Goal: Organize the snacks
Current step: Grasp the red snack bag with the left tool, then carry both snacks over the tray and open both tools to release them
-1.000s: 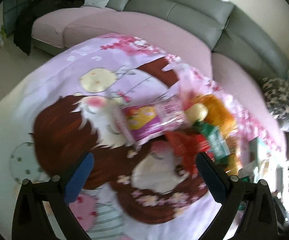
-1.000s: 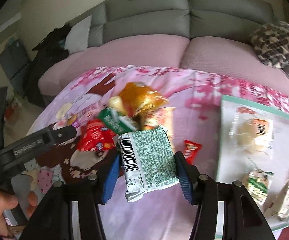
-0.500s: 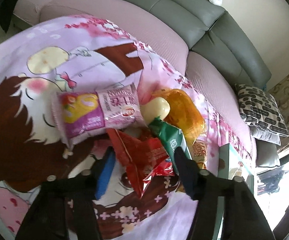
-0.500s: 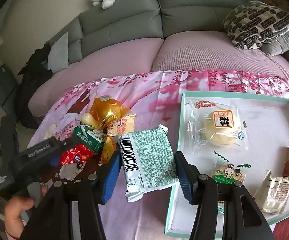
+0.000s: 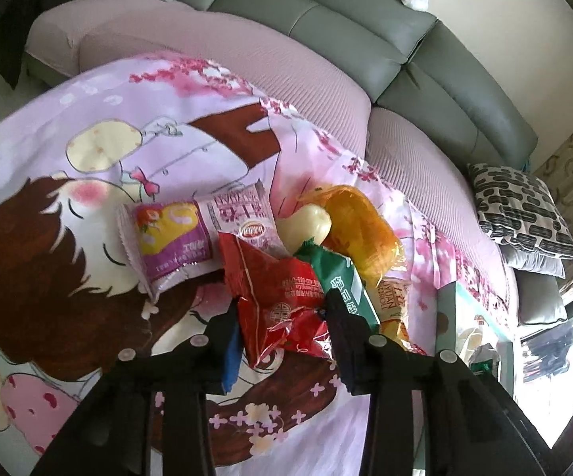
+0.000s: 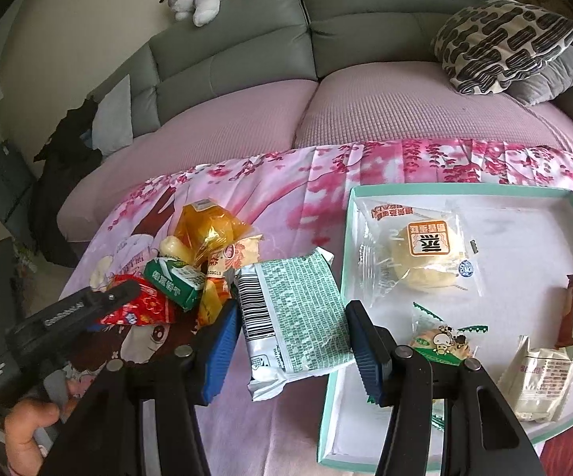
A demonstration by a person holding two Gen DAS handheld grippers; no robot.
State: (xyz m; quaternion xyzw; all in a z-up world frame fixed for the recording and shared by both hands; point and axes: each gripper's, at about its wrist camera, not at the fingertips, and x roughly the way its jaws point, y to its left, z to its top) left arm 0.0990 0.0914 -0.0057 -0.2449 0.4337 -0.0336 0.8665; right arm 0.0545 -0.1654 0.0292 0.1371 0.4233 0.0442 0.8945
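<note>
Jaws of the left gripper point(image 5: 284, 327) have just closed on the red packet point(image 5: 274, 293) (right gripper point(image 6: 292, 335) clamps the green-and-white packet point(image 6: 294, 311) at the tray's point(image 6: 347, 246) left edge).

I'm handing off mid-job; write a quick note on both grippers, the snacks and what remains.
Left hand-held gripper: jaws just closed on the red packet, still in the pile.
Right hand-held gripper: shut on the green-and-white packet, held beside the tray, not yet in.
Done: about five snacks already in the tray.
Left: the pile on the cartoon cloth, including the purple packet, orange bag and green packet.
</note>
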